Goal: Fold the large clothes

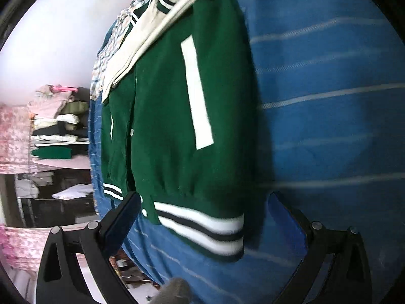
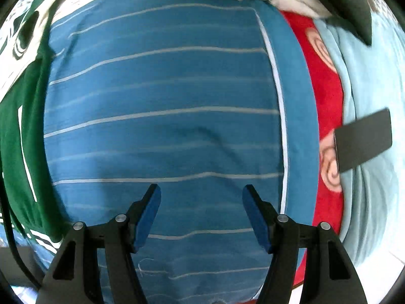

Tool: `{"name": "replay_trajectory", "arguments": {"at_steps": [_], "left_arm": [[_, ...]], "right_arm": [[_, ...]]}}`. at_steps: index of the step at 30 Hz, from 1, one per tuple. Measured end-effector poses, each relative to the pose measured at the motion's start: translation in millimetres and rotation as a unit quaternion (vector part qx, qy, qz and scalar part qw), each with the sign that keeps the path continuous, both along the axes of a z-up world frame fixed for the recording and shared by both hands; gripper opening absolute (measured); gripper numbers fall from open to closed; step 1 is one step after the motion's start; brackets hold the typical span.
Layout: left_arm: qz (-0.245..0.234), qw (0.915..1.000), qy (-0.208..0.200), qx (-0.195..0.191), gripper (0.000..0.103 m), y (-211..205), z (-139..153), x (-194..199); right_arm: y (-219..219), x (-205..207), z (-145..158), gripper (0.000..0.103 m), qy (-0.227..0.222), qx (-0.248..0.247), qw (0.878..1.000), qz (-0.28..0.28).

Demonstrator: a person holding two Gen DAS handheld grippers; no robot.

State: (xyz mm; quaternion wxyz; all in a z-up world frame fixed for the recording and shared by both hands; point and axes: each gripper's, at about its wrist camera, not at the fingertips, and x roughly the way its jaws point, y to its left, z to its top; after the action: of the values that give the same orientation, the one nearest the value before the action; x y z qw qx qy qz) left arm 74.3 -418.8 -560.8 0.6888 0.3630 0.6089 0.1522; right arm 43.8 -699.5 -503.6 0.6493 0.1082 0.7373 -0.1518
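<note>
With our left hand-held gripper [image 1: 203, 211] and right hand-held gripper [image 2: 201, 211] both spread apart and empty, the green varsity jacket with white stripes [image 1: 177, 116] lies centre-frame on the blue striped bedsheet [image 2: 162, 116], seemingly narrowed by side folds but, we judge, not yet folded crosswise.

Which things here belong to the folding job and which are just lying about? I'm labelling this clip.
Part of the job:
green varsity jacket, laid on the blue striped sheet
left gripper, open
right gripper, open

Lying about:
red blanket
light blue blanket
folded clothes stack
</note>
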Motion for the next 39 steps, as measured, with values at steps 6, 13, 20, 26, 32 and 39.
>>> {"name": "replay_trajectory", "arguments": {"at_steps": [6,13,20,26,32,39], "left_arm": [[0.06,0.9974,-0.038,-0.008,0.088,44.0,-1.8,28.2],[0.05,0.9931,-0.071,-0.078,0.023,59.3,39.9,25.0],[0.063,0.9945,-0.073,-0.04,0.047,68.2,16.7,44.8],[0.054,0.9963,-0.055,-0.036,0.049,67.1,-2.3,56.5],[0.064,0.994,-0.046,-0.076,0.049,76.6,7.9,50.2],[0.074,0.9892,-0.059,-0.112,0.015,80.8,16.0,57.1]], "right_arm": [[-12.2,-2.3,3.3,0.068,-0.011,0.013,1.0,-0.005],[6.4,3.7,8.5,0.068,-0.028,0.036,0.999,0.002],[16.5,16.0,14.7,0.068,-0.039,0.048,0.998,0.013],[15.6,33.8,11.3,0.068,-0.036,0.062,0.997,0.014],[12.9,51.9,5.8,0.068,-0.029,0.082,0.996,0.02],[28.6,86.7,-10.7,0.069,-0.038,0.119,0.992,0.031]]}}
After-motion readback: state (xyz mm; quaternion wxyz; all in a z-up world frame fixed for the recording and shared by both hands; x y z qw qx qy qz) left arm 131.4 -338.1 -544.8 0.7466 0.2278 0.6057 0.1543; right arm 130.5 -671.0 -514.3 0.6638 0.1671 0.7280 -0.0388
